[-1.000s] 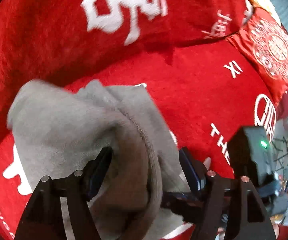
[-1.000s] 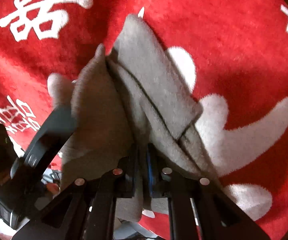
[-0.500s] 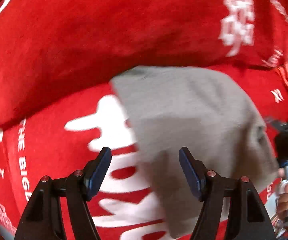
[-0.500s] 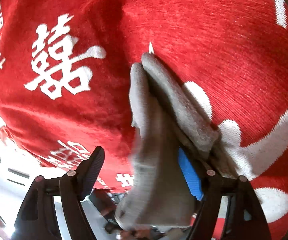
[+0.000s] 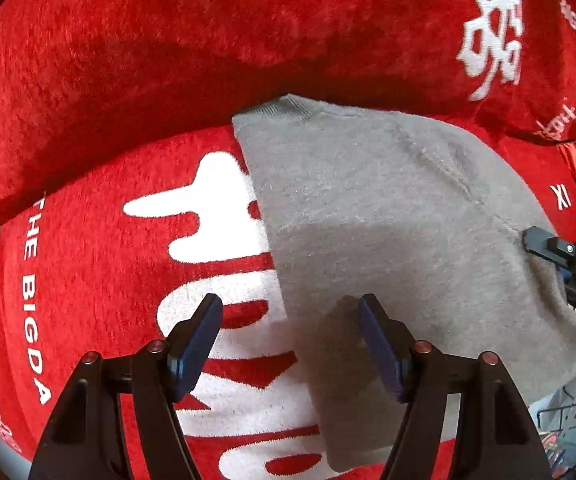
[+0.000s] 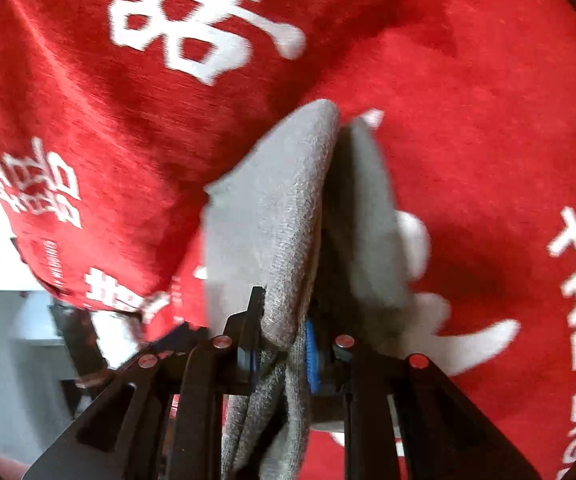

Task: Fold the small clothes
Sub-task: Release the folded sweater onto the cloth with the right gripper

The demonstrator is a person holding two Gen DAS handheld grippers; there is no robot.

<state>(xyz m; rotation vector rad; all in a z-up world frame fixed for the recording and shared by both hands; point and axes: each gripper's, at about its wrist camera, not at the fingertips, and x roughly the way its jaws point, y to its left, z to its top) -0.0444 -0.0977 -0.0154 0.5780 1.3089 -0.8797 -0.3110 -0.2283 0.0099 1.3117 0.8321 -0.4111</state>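
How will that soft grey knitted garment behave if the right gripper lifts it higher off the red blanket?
The soft grey knitted garment looks floppy: it bends in folds where the right gripper's closing jaws pinch it. Probably light, since a narrow pinch raises that side. The fuzzy knit should resist slipping, yet the free part on the red plush blanket will likely drag and sag.

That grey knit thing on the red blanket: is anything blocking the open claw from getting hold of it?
Nothing visible does. The left claw hangs open right over the grey garment's near edge, with only the red blanket beneath. The right claw is closing on the garment's far side, cloth bunched between its pads.
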